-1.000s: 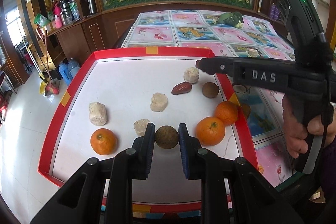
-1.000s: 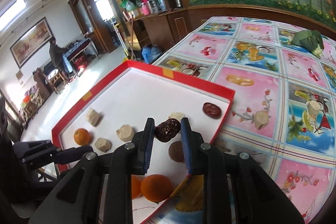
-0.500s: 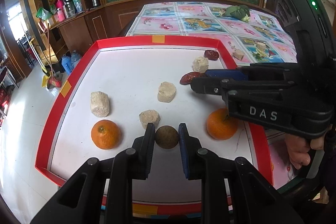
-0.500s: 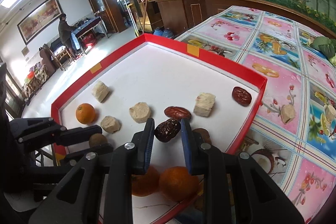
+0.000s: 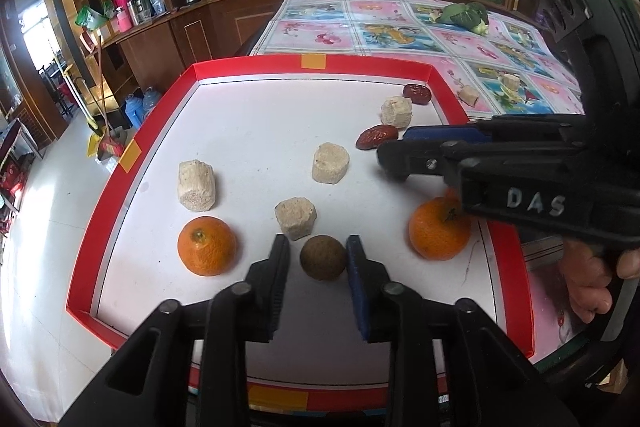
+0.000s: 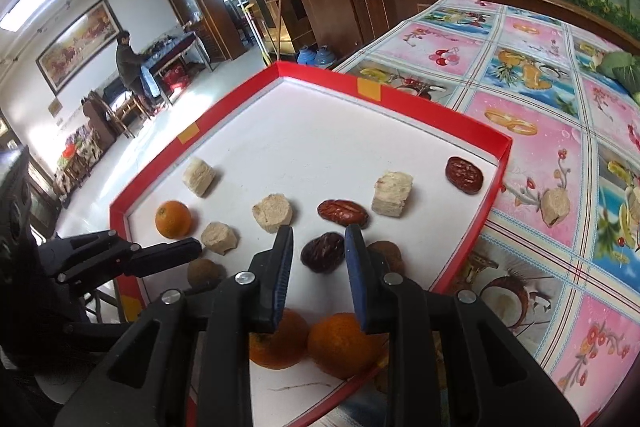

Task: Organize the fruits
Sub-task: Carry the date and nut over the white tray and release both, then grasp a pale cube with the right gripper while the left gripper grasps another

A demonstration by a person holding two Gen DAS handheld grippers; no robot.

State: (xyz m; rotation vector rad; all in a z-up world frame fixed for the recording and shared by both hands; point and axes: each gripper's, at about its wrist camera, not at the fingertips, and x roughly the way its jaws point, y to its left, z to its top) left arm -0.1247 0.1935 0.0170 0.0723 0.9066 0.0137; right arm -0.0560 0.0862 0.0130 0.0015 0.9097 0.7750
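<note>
A red-rimmed white tray (image 5: 312, 67) holds oranges (image 5: 207, 245) (image 5: 439, 229), several beige chunks (image 5: 330, 163) and red dates (image 5: 377, 137). My left gripper (image 5: 318, 247) stands slightly open around a brown round fruit (image 5: 323, 257), which rests on the tray near its front edge with a gap beside the left finger. In the right wrist view my right gripper (image 6: 319, 239) is shut on a dark date (image 6: 322, 253), low over the tray (image 6: 360, 79) beside another red date (image 6: 343, 212). A second brown fruit (image 6: 386, 255) lies partly hidden behind its right finger.
The tray sits on a pink fruit-patterned tablecloth (image 5: 400, 31) with loose beige pieces (image 5: 468, 95) and a green vegetable (image 5: 464, 15) on it. A hand (image 5: 588, 279) holds the right gripper. Two oranges (image 6: 340, 343) lie under the right gripper. The floor drops off left of the tray.
My left fingers have parted a little from the brown fruit. The right gripper has carried the dark date left and down over the tray, near the other dates.
</note>
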